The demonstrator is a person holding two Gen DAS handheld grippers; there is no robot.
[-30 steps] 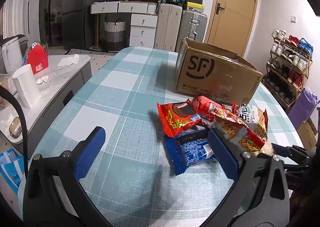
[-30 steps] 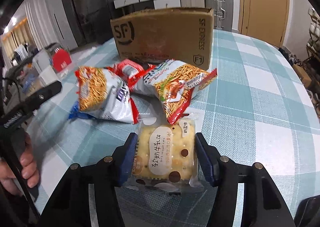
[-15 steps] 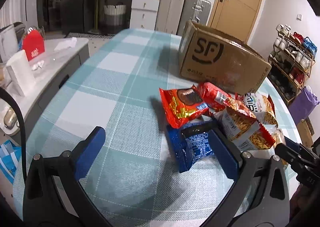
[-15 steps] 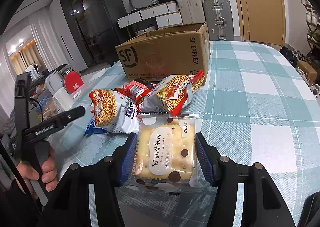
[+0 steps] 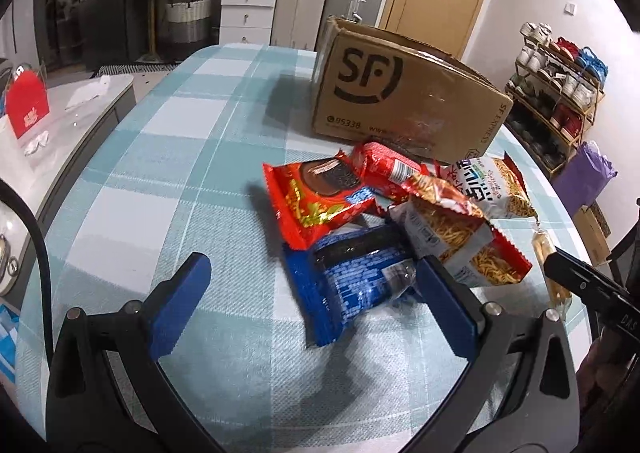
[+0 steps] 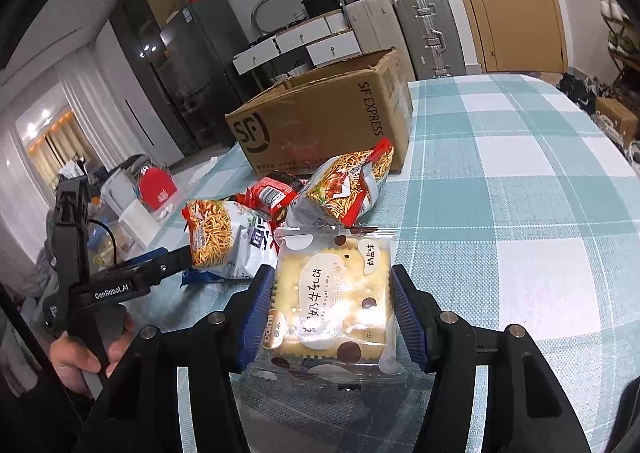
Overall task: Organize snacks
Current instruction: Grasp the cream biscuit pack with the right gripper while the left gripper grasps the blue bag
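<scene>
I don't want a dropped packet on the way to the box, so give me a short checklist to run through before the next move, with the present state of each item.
1. Right gripper grip on the cracker packet: pads press both side edges. Ok.
2. Packet clear of the snack pile: the nearest noodle bag looks apart from it. Ok.
3. Cardboard box open on top: flaps stand up. Ok.
4. Room inside the box: interior hidden. Cannot tell.
5. Left gripper free: wide open over the blue packet, not gripping it. Ok.
</scene>
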